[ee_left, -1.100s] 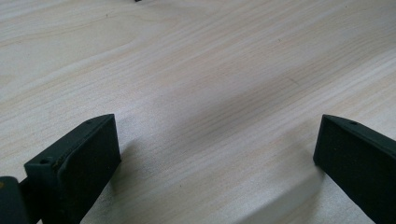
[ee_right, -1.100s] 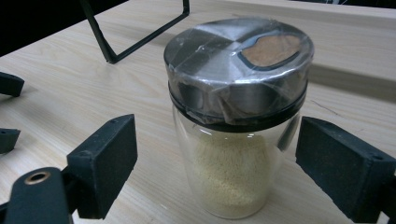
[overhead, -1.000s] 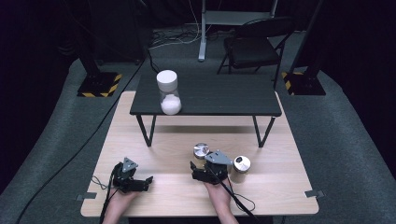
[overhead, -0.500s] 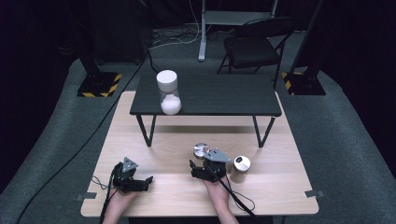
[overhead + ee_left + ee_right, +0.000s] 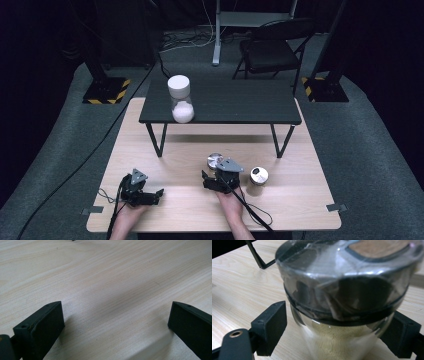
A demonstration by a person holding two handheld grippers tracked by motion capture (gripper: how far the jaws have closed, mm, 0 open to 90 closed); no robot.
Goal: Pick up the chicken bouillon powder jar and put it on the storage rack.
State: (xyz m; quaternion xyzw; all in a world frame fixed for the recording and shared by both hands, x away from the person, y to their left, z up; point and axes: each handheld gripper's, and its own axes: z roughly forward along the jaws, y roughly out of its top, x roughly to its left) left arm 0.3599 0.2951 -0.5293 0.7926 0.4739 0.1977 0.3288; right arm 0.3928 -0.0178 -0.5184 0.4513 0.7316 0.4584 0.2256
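Observation:
A glass jar (image 5: 342,315) with a shiny metal lid and yellowish grains inside stands on the wooden table (image 5: 300,200). It sits between the jaws of my right gripper (image 5: 337,327), which have just been closing. A thin gap still shows at the left jaw, so the grip is open. From above, that jar (image 5: 215,161) stands just beyond the right gripper (image 5: 212,174). A second metal-lidded jar (image 5: 258,175) stands to its right. My left gripper (image 5: 152,196) rests on the table at the front left. Its jaws (image 5: 115,322) are wide open over bare wood.
A low black table (image 5: 240,105) stands across the back of the wooden one, with a white-lidded jar of white powder (image 5: 180,100) on its left part. One of its thin black legs (image 5: 259,260) shows beyond the jar. A folding chair (image 5: 272,47) stands on the floor behind.
The right gripper has shifted slightly at the jar. The left gripper has stayed where it was.

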